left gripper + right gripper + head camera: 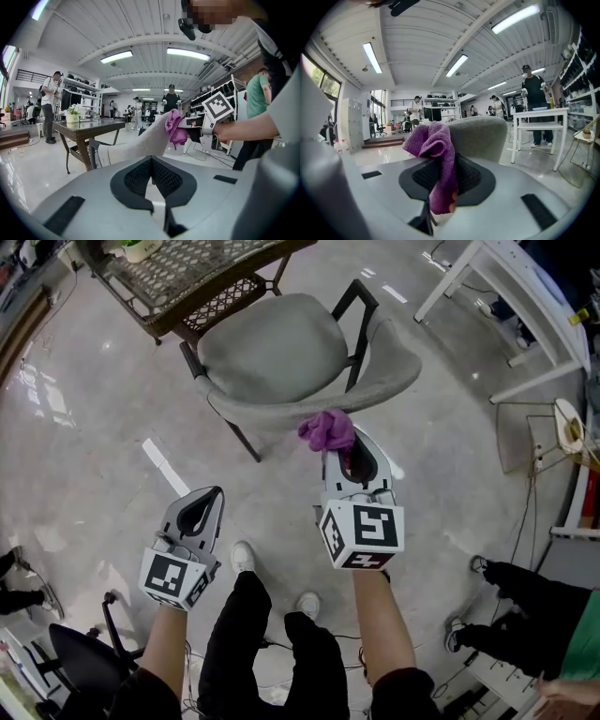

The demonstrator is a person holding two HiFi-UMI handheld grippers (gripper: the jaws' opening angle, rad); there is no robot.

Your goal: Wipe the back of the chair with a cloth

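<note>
Standing on glossy floor (94,437) near wicker table (187,268), chair (272,357) meets purple cloth (326,430).

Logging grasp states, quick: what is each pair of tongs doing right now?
Left tongs: closed, empty.
Right tongs: closed on the purple cloth.

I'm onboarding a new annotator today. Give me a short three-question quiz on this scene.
1. True or false: the left gripper holds the purple cloth.
2. The cloth is at the: A) chair's back; B) table; C) floor.
3. Fill in: the chair's padding is ____ in colour.
Key: 1 false, the right gripper grips it; 2 A; 3 grey.
</note>
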